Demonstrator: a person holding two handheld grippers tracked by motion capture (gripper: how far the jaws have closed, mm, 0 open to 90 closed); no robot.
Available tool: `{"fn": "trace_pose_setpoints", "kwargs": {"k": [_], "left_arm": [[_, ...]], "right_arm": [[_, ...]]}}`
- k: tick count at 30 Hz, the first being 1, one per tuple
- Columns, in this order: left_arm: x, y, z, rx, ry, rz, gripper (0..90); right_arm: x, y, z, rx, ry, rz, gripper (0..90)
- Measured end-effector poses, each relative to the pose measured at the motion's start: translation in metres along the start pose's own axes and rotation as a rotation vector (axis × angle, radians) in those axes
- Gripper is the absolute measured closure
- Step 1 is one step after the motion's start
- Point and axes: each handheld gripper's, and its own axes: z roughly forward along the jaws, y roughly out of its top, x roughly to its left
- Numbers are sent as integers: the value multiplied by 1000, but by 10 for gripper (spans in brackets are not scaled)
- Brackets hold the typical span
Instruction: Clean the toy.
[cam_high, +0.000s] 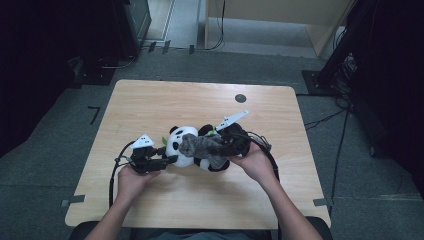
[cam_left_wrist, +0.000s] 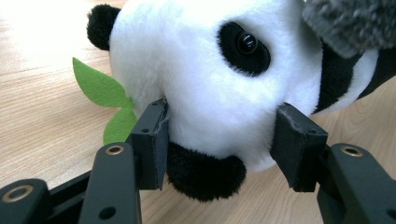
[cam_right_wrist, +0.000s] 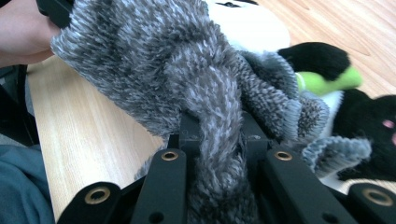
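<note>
a light wooden table (cam_high: 150, 100) with rounded corners stands on grey carpet, and on it, between the two grippers, lies a black-and-white plush panda (cam_left_wrist: 210, 84) with a green felt leaf (cam_left_wrist: 100, 88) at its mouth. the left gripper (cam_left_wrist: 219, 137) has its jaws about half closed, pads pressing both sides of the panda's white head. just right of it, the right gripper (cam_right_wrist: 217, 135) is clamped tight on a fuzzy grey knitted cloth (cam_right_wrist: 187, 74) draped over the panda's body.
</note>
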Motion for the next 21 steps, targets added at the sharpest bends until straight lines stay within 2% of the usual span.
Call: {"fn": "trace_pose_setpoints", "kwargs": {"k": [9,13,17,21], "left_arm": [[0,0,0,0,0,1,432],[0,0,1,-3,-15,-21,432],[-1,0,1,-3,-12,-19,432],[-1,0,1,-1,-6,-10,434]], "right_arm": [[-12,-7,-13,-25,-28,29,769],[-18,-11,-18,-37,-41,49,767],[-21,-12,-23,-57,-55,57,767],[-21,-11,-29,-95,-41,66,770]]}}
